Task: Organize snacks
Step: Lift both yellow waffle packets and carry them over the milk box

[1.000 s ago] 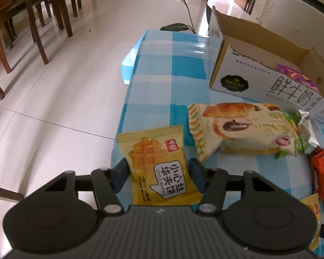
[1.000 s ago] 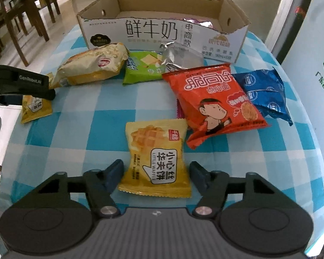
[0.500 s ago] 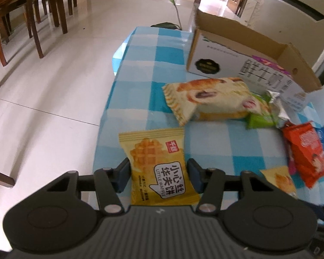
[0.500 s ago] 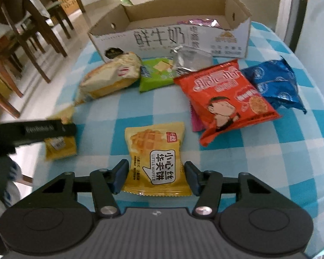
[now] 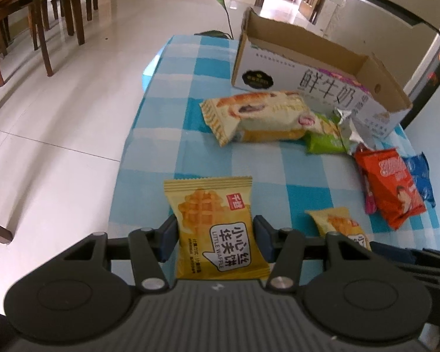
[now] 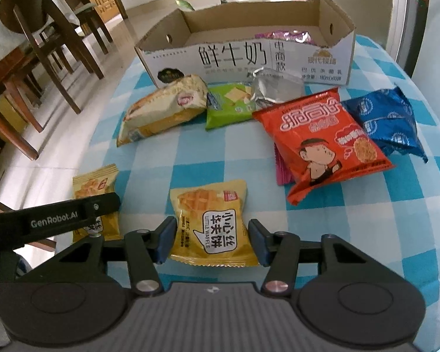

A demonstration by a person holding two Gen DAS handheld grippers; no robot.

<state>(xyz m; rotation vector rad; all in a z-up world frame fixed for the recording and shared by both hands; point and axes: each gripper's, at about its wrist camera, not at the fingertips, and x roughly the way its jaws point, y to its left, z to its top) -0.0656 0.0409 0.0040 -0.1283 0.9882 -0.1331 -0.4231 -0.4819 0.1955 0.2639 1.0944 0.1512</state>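
Note:
My left gripper (image 5: 215, 234) is shut on a yellow waffle packet (image 5: 214, 205), held up over the left edge of the checked table (image 5: 173, 135). In the right wrist view that gripper's arm (image 6: 58, 220) crosses the lower left with its packet (image 6: 95, 184) behind it. My right gripper (image 6: 211, 234) is closing on a second yellow waffle packet (image 6: 208, 205) that lies on the cloth. Its pads touch the packet's two sides and pinch it slightly. This second packet (image 5: 340, 226) also shows in the left wrist view, lower right. An open cardboard box (image 6: 234, 55) stands at the far side.
In front of the box lie a pastry bag (image 6: 164, 108), a green packet (image 6: 228, 108), a silver wrapper (image 6: 275, 88), a red noodle bag (image 6: 322, 140) and a blue bag (image 6: 387, 120). A purple packet (image 6: 287, 35) lies inside the box. Wooden chairs (image 6: 44, 44) stand on the floor to the left.
My left gripper has drawn back from the box with its waffle packet, closer to the right gripper. The right jaws have closed in onto the sides of the second packet.

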